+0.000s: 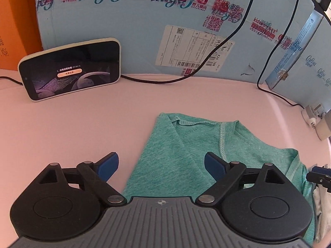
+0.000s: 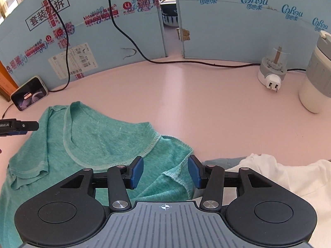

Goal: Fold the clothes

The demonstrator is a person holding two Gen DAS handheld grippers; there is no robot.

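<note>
Green T-shirt (image 2: 99,144) lies flat on the pink worktop (image 2: 206,103), neckline toward 12 o'clock, left sleeve folded in over the body, right sleeve and shoulder not yet folded in. Left gripper (image 1: 161,165): fingers wide apart, nothing between them, hovering over the shirt's left edge. Right gripper (image 2: 165,173): fingers partly apart, the hem of the right sleeve (image 2: 175,177) beneath the gap, pads not pressing on cloth. A white garment (image 2: 279,177) lies at 3 o'clock of the shirt, touching it.

Judged step: between folds. Next move likely calls for closing the right fingers on the sleeve hem and carrying it toward 9 o'clock.
</note>
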